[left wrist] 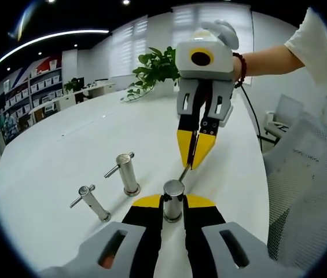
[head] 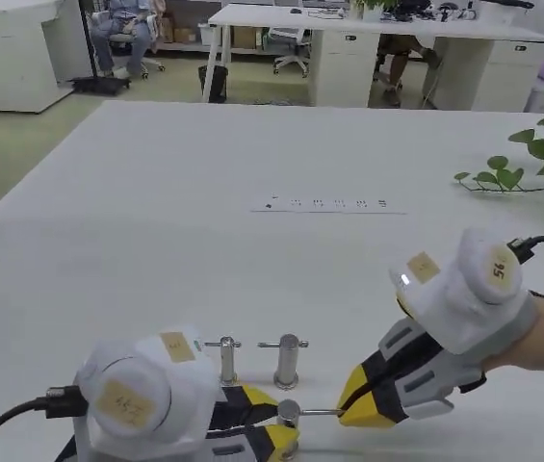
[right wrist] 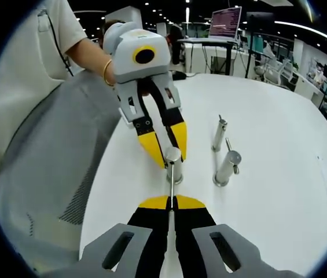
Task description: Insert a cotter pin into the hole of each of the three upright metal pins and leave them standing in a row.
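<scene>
The left gripper (head: 273,425) is closed to a narrow gap on the held metal pin (head: 288,413), its yellow tips pressed against either side of the shaft just under the cap, and the pin stands upright on the white bench (head: 252,154) at the near edge. In the left gripper view the same clamp shows from behind, the jaws meeting around the pin (left wrist: 173,200). The right gripper (head: 353,412) is pinched fully together on a thin cotter pin (head: 318,412), which lies level and points at the held pin; its free end reaches the shaft near the top, but I cannot tell whether it has entered the hole. From the right gripper view the wire (right wrist: 171,188) runs straight out from between that gripper's own closed tips (right wrist: 172,201) to the pin (right wrist: 173,165). Just beyond stand a thin pin (head: 226,359) and a thick pin (head: 289,360), both upright, side by side and apart, each with a cross wire through its upper part. Neither gripper touches them. A leafy plant (head: 541,154) hangs over the bench's right edge, well away from the work.
</scene>
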